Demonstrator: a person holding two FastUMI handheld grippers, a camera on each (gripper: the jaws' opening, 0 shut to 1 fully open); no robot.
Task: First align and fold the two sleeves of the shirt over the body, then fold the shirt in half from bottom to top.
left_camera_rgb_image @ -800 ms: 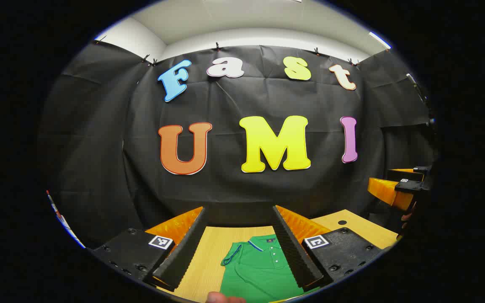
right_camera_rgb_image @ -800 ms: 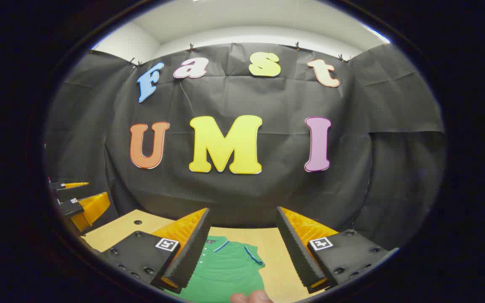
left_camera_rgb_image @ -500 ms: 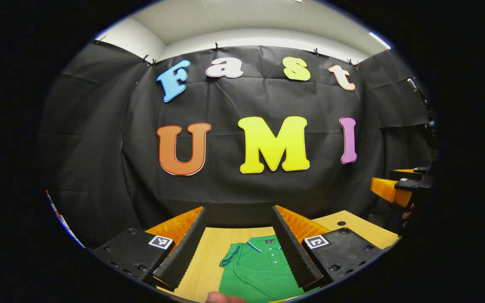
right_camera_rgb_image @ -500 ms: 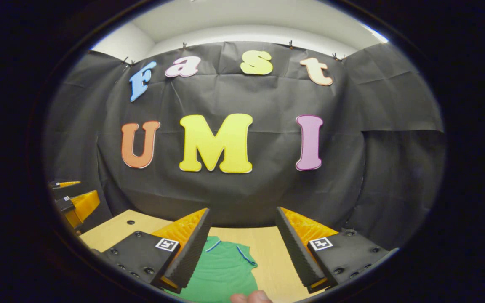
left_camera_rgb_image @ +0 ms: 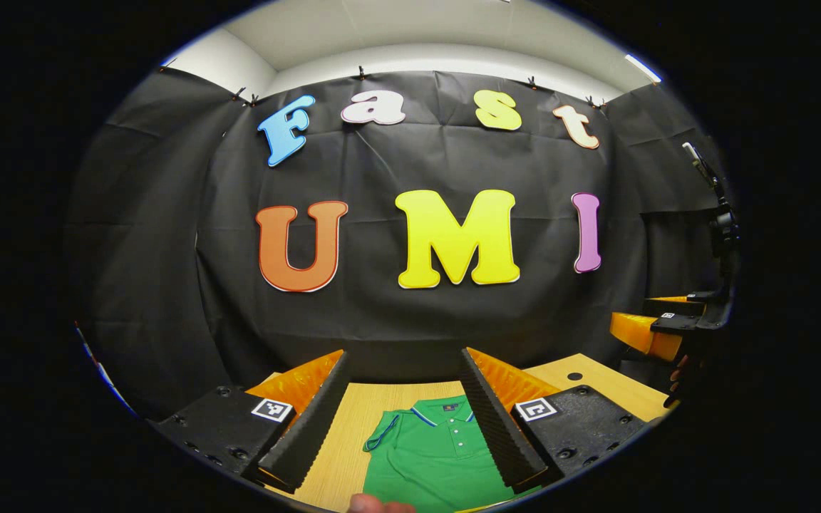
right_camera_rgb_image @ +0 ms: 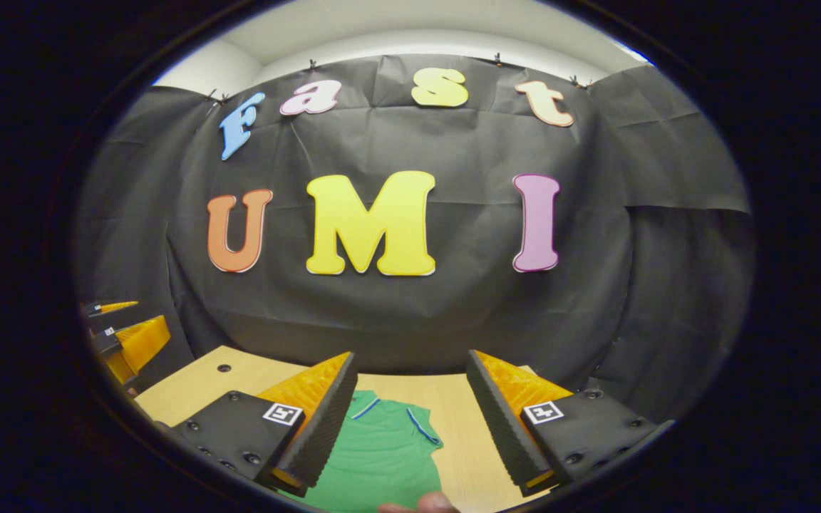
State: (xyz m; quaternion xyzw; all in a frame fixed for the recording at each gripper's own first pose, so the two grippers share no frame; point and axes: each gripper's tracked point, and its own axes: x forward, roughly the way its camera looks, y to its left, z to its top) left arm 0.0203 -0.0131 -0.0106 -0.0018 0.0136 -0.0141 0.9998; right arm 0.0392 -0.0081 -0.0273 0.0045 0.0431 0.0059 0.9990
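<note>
A green polo shirt (left_camera_rgb_image: 428, 463) with a blue-trimmed collar and sleeve lies flat on the wooden table (left_camera_rgb_image: 357, 420), collar toward the back wall. My left gripper (left_camera_rgb_image: 405, 413) hangs open above it, its fingers wide apart over the shirt's left sleeve and placket. In the right gripper view the shirt (right_camera_rgb_image: 382, 456) shows its right shoulder and sleeve, and my right gripper (right_camera_rgb_image: 410, 420) is open above that side, holding nothing. The right gripper (left_camera_rgb_image: 656, 324) appears far right in the left gripper view; the left gripper (right_camera_rgb_image: 129, 338) appears far left in the right gripper view.
The table (right_camera_rgb_image: 197, 385) ends close to the black cloth wall behind. Small round holes (left_camera_rgb_image: 574, 375) (right_camera_rgb_image: 223, 368) mark the tabletop near its back corners. A fingertip (left_camera_rgb_image: 375, 504) of the holding hand shows at the bottom edge. Bare wood flanks the shirt.
Both grippers have tilted slightly downward and shifted, so more of the shirt and table shows. Both stay open; the shirt has not moved.
</note>
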